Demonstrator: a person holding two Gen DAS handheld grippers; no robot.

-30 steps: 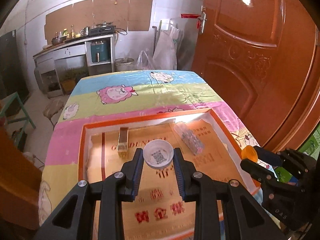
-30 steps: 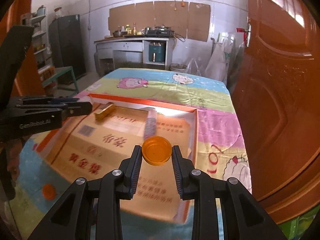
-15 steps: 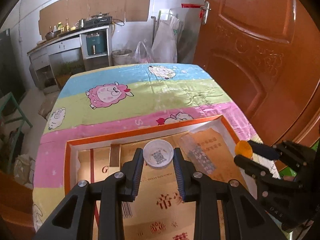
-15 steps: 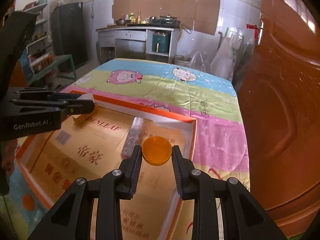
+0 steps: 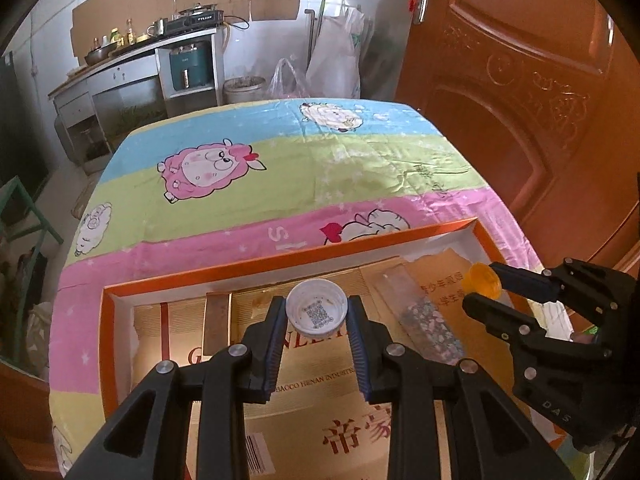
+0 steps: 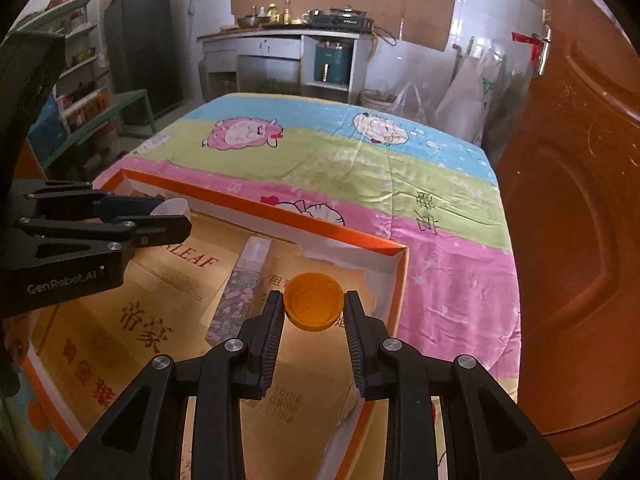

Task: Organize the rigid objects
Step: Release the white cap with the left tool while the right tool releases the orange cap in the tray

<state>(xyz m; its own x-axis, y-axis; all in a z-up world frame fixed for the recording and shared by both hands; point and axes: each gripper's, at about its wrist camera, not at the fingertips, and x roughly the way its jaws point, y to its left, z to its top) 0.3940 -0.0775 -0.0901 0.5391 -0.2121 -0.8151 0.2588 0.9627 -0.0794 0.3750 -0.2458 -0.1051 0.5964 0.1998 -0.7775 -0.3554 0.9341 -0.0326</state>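
Kitchen-like room, table under striped cartoon-sheep cloth (image 5: 280,168); shallow orange-rimmed box (image 5: 280,262) near the front edge, floor lined with gold printed card. Already inside: gold bar-shaped pack (image 5: 216,324) toward the left, clear patterned tube (image 5: 428,316) toward the right, both lying flat, well apart. Left gripper (image 5: 316,314) clamped on white bottle cap (image 5: 316,312), open side up, printed code visible inside, pinched at the rim between both pads, hanging over the box's far half between pack and tube. Right gripper (image 6: 314,308) clamped on orange bottle cap (image 6: 314,306), also hollow side up, poised over the box's right far corner, just beside the tube. Step judged: carry phase, both caps over the box, neither set down yet. Next move likely calls for lowering each cap to bare card clear of pack and tube, then easing the jaws apart so the caps sit flat rather than roll. Contact with box floor: cannot tell, probably none.
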